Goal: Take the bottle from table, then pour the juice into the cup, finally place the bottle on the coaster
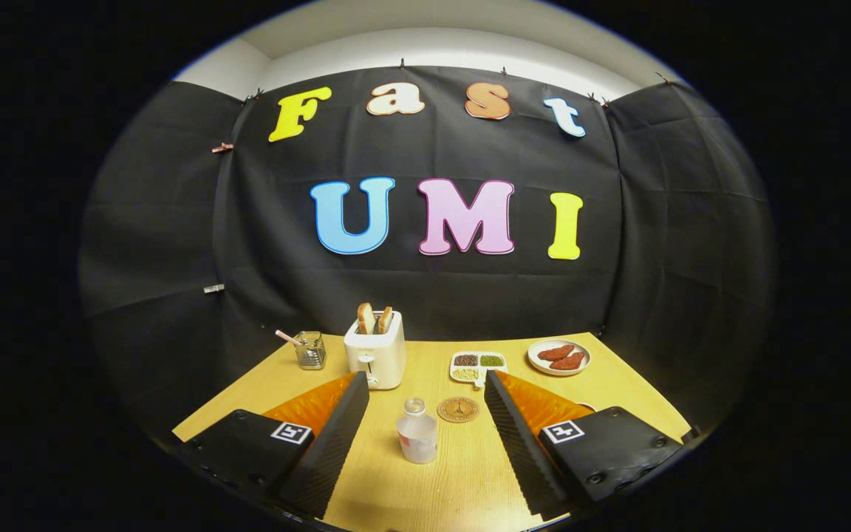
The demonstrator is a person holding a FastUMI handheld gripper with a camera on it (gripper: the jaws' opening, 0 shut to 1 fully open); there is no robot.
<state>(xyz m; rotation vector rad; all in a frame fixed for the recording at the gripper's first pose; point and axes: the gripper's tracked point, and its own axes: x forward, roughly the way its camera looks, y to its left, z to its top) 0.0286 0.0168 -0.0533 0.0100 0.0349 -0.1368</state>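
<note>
A pale wood desk (610,391) stands against black cloth walls, with a toaster (374,353), a glass jar (310,349), a sectioned dish (478,365) and a plate (558,357) at the back. The bottle (417,431), clear and uncapped, stands upright between the spread, empty fingers (425,390). The coaster (458,409) lies just beyond it.

On the desk (603,388) stand a toaster (376,355) holding toast, a glass jar (310,349), a divided dish (478,366) and a plate (559,357) of food.
</note>
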